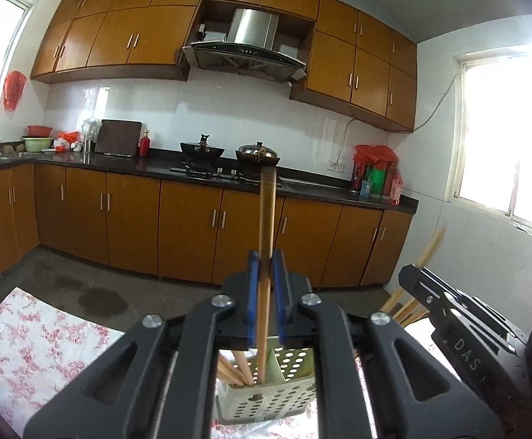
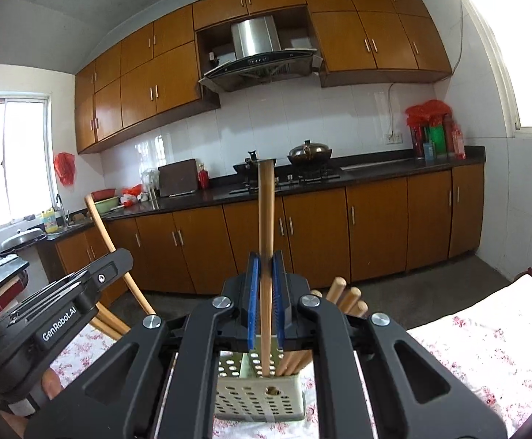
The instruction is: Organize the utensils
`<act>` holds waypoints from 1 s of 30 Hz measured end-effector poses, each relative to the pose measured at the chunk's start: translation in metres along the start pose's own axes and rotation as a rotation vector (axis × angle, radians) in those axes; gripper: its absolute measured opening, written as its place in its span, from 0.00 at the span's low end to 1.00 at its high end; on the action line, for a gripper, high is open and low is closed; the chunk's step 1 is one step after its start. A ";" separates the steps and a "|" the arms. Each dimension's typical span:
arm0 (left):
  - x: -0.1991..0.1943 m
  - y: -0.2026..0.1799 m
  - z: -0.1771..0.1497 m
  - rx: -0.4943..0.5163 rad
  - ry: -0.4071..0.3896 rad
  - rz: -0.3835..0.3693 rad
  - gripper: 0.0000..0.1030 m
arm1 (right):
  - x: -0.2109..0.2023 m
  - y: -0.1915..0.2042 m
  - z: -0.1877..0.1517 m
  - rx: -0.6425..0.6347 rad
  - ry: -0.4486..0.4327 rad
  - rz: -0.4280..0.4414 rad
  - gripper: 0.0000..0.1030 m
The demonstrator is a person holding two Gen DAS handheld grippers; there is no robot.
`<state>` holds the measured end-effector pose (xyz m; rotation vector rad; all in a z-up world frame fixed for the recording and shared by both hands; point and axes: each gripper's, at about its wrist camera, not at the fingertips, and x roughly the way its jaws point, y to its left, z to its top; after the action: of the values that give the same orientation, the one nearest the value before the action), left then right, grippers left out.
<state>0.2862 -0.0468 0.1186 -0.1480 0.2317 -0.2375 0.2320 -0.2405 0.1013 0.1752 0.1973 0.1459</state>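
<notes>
A home kitchen: orange-brown wood cabinets (image 1: 127,36) line the white-tiled wall above and below a dark countertop (image 1: 148,164), with a steel range hood (image 1: 245,45) over a gas stove (image 1: 214,172) carrying a wok (image 1: 202,150) and what appears to be a lidded pot (image 1: 257,153).

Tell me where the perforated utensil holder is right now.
The utensil holder sits on the floral tablecloth, bottom centre in both wrist views, directly below each tongs with chopsticks standing in it.
</notes>
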 end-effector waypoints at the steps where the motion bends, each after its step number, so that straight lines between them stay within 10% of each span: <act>1: -0.002 0.002 0.001 -0.002 -0.001 0.008 0.23 | -0.003 -0.001 0.001 0.000 0.001 -0.005 0.33; 8: -0.039 0.023 0.007 -0.020 -0.012 0.045 0.55 | -0.032 -0.010 0.013 -0.011 -0.030 -0.046 0.52; 14: -0.099 0.029 -0.015 0.052 0.017 0.064 0.95 | -0.079 -0.011 0.002 -0.058 -0.032 -0.087 0.98; 30: -0.197 0.035 -0.127 0.112 0.074 0.179 0.96 | -0.142 0.014 -0.098 -0.096 0.146 -0.142 0.98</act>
<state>0.0761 0.0213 0.0317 -0.0066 0.3026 -0.0776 0.0716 -0.2342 0.0348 0.0541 0.3465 0.0266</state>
